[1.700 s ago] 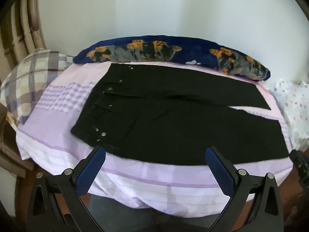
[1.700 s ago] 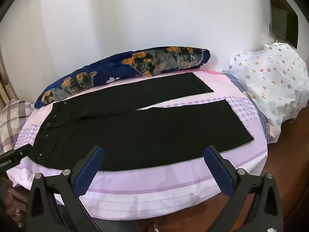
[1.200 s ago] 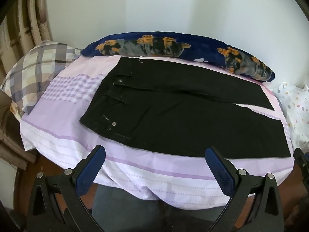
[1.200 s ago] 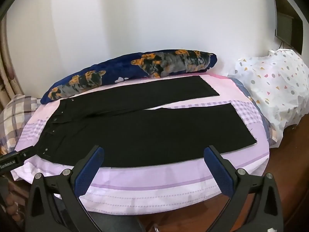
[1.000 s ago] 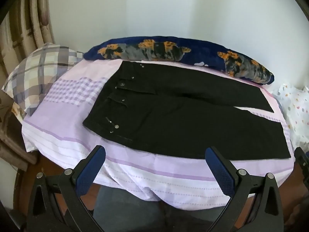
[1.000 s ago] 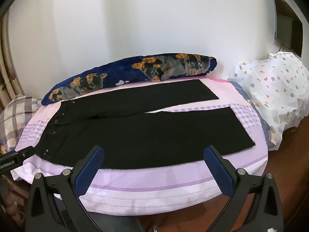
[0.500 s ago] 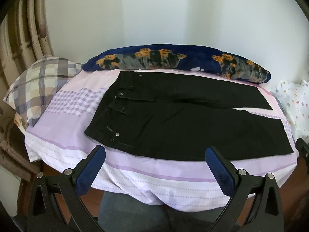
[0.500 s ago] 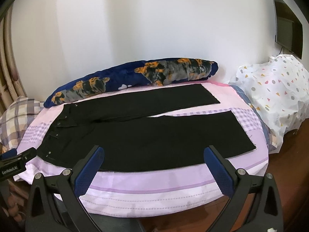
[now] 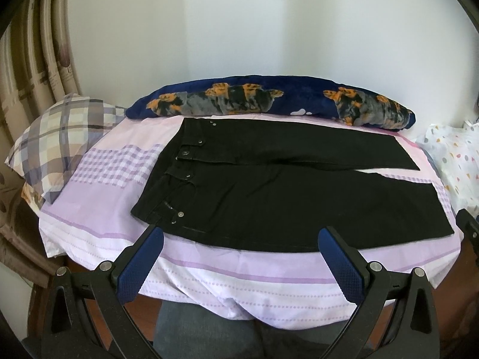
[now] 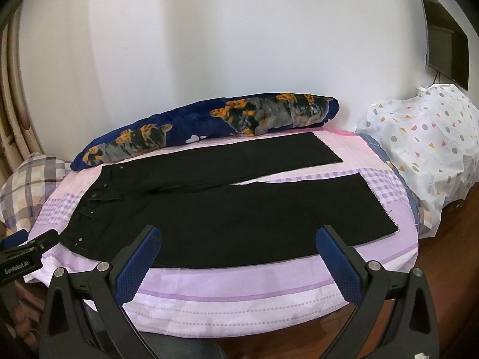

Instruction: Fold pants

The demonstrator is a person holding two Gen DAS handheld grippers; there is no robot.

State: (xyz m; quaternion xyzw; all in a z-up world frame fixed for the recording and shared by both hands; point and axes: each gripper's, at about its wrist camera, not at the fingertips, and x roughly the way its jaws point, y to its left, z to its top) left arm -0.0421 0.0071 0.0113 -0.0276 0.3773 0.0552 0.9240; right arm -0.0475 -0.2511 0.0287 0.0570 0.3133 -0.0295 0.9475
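Black pants (image 9: 284, 185) lie flat on a lilac and white sheet (image 9: 227, 272), waistband to the left, both legs spread apart toward the right. They also show in the right wrist view (image 10: 233, 206). My left gripper (image 9: 241, 248) is open and empty, held off the bed's near edge, in front of the waist end. My right gripper (image 10: 238, 246) is open and empty, held off the near edge, in front of the nearer leg. The left gripper's body (image 10: 24, 254) shows at the left edge of the right wrist view.
A long navy pillow with orange and grey print (image 9: 269, 107) lies along the wall behind the pants. A plaid pillow (image 9: 60, 137) sits at the left. A white bag with coloured shapes (image 10: 431, 149) stands at the right, beyond the bed. Brown floor (image 10: 455, 254) lies below it.
Both grippers have drawn back and risen a little from the bed, so more wall shows. The pants have not moved. Both grippers stay open.
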